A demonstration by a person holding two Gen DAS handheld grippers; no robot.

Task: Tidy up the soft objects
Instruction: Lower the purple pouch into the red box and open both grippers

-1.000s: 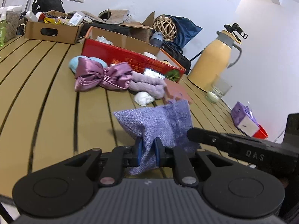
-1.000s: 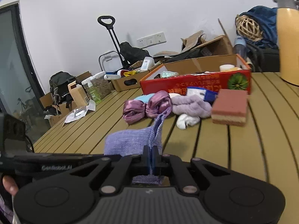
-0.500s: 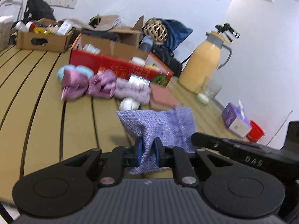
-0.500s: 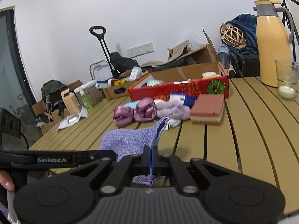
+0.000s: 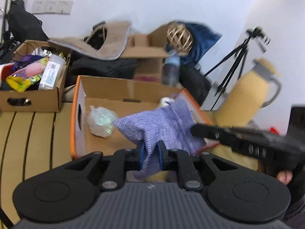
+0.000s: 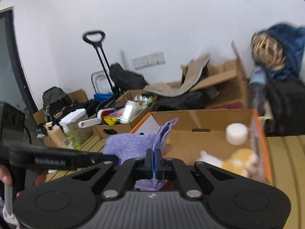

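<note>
- Left gripper is clamped tight on one edge of the purple knit pouch.
- Right gripper pinches the pouch's other edge, jaws fully closed on the fabric.
- So the pouch hangs between both, up over the open orange-edged cardboard box.
- Inside the box: a crinkly plastic bag and a white jar.

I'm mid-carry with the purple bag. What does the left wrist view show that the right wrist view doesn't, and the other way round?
Only the left wrist view: a yellow thermos jug, a black tripod and a crumpled clear wrapper in the orange-edged box.

Only the right wrist view: a trolley handle, a white round lid and a yellowish soft item at the box's other end.

Both: the purple woven bag clamped in the left gripper and right gripper, over the box.
</note>
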